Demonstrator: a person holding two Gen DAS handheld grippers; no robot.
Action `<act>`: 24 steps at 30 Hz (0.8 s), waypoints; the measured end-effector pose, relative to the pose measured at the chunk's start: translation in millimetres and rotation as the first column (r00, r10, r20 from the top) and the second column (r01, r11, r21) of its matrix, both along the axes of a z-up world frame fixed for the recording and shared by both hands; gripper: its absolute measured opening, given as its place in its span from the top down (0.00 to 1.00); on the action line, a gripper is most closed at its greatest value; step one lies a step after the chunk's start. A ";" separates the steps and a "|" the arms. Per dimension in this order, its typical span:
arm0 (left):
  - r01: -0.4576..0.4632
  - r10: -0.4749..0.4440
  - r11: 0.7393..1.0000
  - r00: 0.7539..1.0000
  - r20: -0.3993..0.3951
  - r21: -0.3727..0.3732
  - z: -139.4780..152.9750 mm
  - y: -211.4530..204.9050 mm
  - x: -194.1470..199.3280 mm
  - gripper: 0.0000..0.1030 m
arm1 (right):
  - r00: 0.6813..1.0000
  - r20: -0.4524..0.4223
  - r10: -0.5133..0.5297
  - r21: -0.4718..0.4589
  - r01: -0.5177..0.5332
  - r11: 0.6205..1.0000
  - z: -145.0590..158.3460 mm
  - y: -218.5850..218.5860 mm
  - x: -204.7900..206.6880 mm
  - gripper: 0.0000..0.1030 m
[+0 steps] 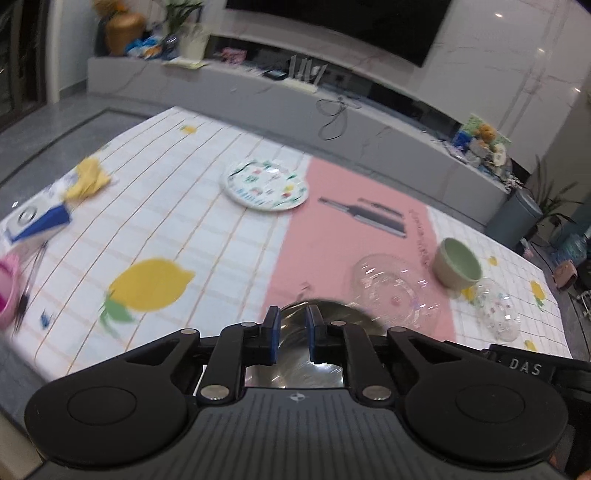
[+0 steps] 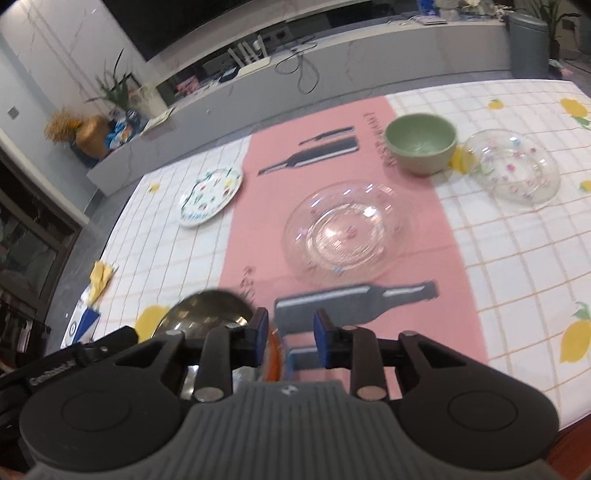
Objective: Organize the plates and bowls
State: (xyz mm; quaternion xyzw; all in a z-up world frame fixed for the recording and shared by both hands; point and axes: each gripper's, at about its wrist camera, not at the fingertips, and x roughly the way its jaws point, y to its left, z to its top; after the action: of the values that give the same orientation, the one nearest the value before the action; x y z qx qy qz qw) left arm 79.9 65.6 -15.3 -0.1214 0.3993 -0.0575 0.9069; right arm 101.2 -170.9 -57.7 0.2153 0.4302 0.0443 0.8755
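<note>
Left tongs (image 1: pixel 291 332), right tongs (image 2: pixel 288 341) ajar, empty

glass plates (image 2: pixel 345 230): 2 | patterned plate (image 2: pixel 210 197): 1 | green bowl (image 2: pixel 421 146): 1 | steel bowl (image 2: pixel 207 312): 1

Green bowl (image 2: pixel 421 147) between two glass plates (image 2: pixel 347 229).

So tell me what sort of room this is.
Probably a home living room: a large dark TV screen on the wall, a long low media console under it, and potted plants.
</note>
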 end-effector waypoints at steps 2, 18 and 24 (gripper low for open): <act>0.027 -0.027 1.000 0.999 0.018 0.004 6.3 -12.3 5.4 0.85 | 1.000 0.005 -0.027 -0.005 0.027 1.000 2.7 -11.9 3.5 0.73; 0.169 -0.171 0.983 0.985 -0.032 -0.067 -10.1 -141.1 91.3 0.85 | 0.973 -0.006 -0.232 -0.061 0.232 0.971 -6.2 -133.4 59.4 0.69; 0.131 -0.140 0.986 0.985 -0.096 -0.101 -32.8 -176.5 137.3 0.85 | 0.960 -0.032 -0.279 -0.053 0.277 0.959 -21.3 -163.8 99.4 0.68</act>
State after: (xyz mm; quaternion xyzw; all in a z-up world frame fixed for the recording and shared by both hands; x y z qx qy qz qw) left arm 217.2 -110.9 -48.1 -0.1396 0.4496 -0.1316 0.8724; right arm 200.6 -334.7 -79.0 0.2535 0.4135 -0.0938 0.8694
